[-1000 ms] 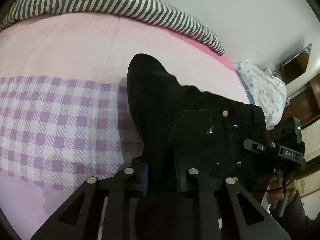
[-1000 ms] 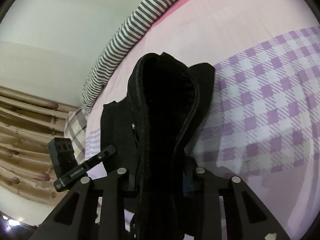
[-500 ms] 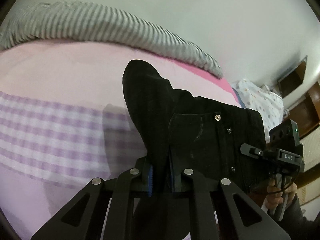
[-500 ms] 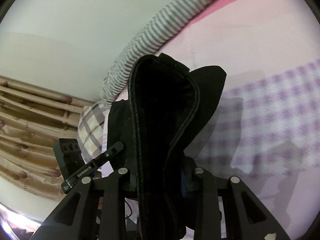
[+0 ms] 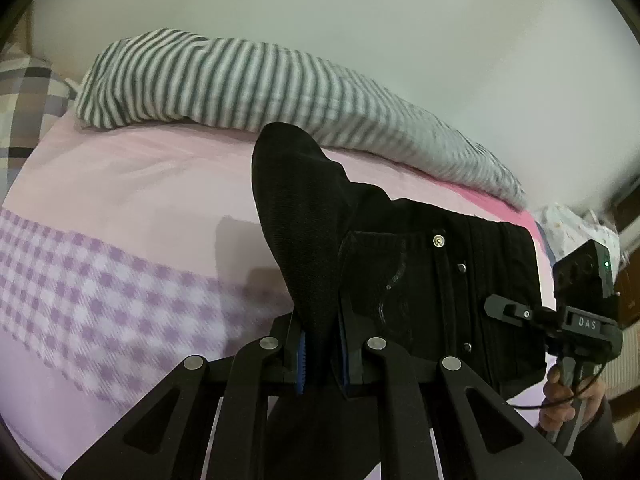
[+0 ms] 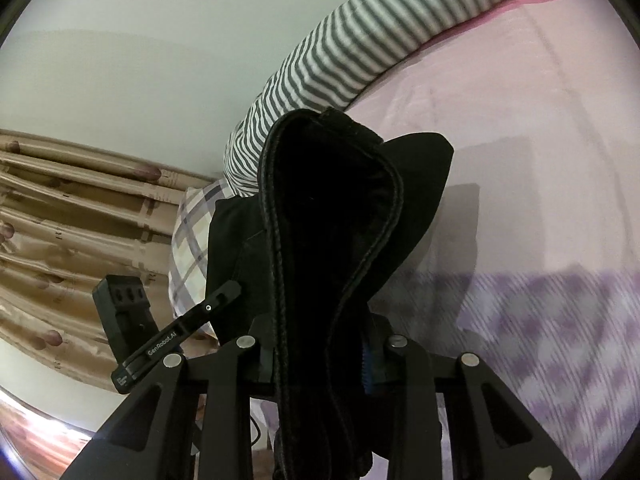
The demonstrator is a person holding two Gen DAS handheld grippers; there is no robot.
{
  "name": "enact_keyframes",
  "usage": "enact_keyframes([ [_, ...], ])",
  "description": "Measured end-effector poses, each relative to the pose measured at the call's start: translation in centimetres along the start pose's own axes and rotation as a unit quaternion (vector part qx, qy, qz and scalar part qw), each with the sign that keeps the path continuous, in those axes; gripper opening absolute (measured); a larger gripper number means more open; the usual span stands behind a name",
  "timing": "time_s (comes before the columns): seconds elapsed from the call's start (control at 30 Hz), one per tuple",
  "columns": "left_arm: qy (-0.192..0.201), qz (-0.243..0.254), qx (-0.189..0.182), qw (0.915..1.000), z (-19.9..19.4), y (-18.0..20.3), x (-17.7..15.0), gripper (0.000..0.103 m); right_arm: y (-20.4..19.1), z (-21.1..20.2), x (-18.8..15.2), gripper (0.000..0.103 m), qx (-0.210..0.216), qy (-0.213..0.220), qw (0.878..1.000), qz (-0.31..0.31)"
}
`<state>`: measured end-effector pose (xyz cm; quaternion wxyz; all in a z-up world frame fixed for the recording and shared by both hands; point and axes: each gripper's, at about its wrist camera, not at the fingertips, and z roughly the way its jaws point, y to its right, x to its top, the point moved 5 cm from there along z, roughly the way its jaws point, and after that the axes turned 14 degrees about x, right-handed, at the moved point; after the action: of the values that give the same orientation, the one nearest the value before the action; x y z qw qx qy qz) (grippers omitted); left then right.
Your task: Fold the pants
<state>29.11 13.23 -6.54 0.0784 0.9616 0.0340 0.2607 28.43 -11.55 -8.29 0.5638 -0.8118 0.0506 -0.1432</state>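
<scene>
Gripping black pants [image 5: 420,280] above the pink bed [image 5: 120,184], both hand-held grippers [image 5: 322,356] [image 6: 320,360] pinch fabric; striped duvet [image 5: 240,84] behind, against the wall [image 5: 400,20].

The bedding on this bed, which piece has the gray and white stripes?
The rolled blanket along the far edge by the wall. The sheet beneath is pink with a purple checked band, and the pillow by the curtain is plaid.
</scene>
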Motion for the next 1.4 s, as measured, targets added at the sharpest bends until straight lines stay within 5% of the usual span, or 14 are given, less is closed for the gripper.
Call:
enact_keyframes([
  [0.57,-0.012,-0.018,0.047,0.9987,6.6,-4.9,3.4,0.015,2.8,6.8,5.3,0.027,-0.050,-0.023,0.998,-0.011],
  [0.73,-0.008,-0.014,0.081,0.9966,7.2,-4.7,2.8,0.026,4.5,6.3,4.5,0.044,-0.095,-0.009,0.995,-0.015],
  [1.2,0.050,0.002,0.168,0.9846,0.3,-3.8,0.2,0.032,1.5,1.9,-0.6,0.054,-0.174,0.004,0.978,-0.112],
  [1.4,0.066,0.016,0.179,0.9815,-3.3,-2.3,-2.1,0.043,2.0,1.8,-1.2,0.056,-0.206,0.011,0.971,-0.118],
])
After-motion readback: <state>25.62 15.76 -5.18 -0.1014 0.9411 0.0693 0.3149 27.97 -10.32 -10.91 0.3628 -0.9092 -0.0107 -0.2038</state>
